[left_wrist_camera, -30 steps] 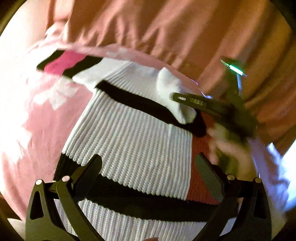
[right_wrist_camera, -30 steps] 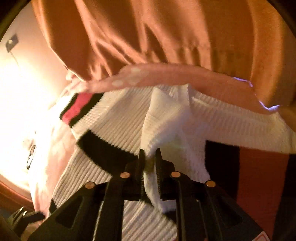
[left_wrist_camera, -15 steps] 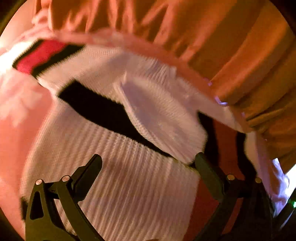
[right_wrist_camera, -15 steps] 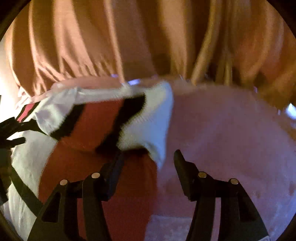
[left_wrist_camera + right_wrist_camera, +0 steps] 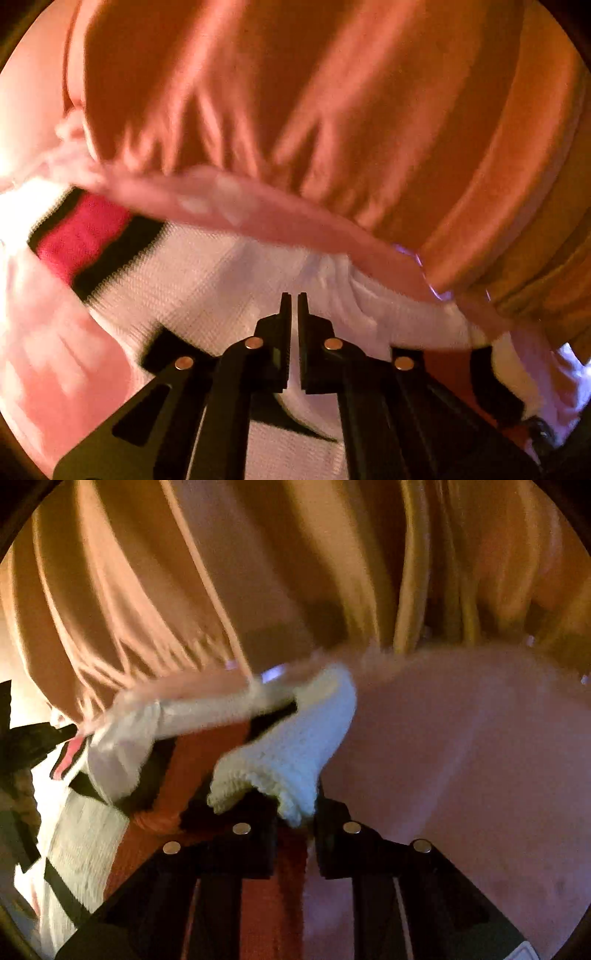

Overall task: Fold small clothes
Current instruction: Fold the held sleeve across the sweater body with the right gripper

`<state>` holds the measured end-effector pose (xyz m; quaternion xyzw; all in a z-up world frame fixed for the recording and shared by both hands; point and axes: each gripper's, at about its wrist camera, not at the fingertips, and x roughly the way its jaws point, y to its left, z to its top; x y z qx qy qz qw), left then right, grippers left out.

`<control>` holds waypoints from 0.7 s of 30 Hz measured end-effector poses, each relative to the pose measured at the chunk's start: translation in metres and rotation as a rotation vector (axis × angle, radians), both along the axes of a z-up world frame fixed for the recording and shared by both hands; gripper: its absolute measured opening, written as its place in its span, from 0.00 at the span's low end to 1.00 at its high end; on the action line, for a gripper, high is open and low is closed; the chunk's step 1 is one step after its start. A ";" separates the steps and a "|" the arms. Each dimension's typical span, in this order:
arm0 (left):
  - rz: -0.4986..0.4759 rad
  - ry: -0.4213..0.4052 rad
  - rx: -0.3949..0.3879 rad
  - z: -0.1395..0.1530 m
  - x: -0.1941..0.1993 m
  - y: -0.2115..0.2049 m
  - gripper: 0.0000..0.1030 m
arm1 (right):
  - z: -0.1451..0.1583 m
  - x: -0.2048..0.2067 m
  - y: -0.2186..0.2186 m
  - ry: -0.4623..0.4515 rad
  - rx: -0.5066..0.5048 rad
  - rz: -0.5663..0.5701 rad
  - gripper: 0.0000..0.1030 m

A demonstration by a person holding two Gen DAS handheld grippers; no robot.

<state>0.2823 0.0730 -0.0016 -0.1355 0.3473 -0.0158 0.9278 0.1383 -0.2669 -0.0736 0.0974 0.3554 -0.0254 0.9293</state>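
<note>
On the pink bedcover (image 5: 461, 775), before the orange curtain (image 5: 332, 110), my left gripper (image 5: 294, 299) is pinched nearly closed on the white knit of the striped sweater (image 5: 207, 284); my right gripper (image 5: 295, 812) clamps its white cuff (image 5: 291, 768).

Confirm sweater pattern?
White ribbed knit sweater with black and red stripes; clearest in left wrist view.
</note>
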 end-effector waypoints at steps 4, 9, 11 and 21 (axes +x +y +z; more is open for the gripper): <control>-0.064 0.144 0.012 -0.032 0.011 0.014 0.08 | -0.048 0.003 -0.002 0.179 -0.076 -0.015 0.15; -0.043 0.189 -0.163 -0.055 0.001 0.024 0.76 | -0.019 -0.021 -0.009 0.111 -0.050 -0.047 0.23; -0.027 0.207 -0.156 -0.056 0.009 0.018 0.83 | -0.010 -0.027 -0.007 0.103 -0.065 -0.041 0.24; 0.024 0.187 -0.187 -0.041 0.021 0.013 0.07 | 0.001 -0.010 0.001 0.070 -0.070 -0.006 0.35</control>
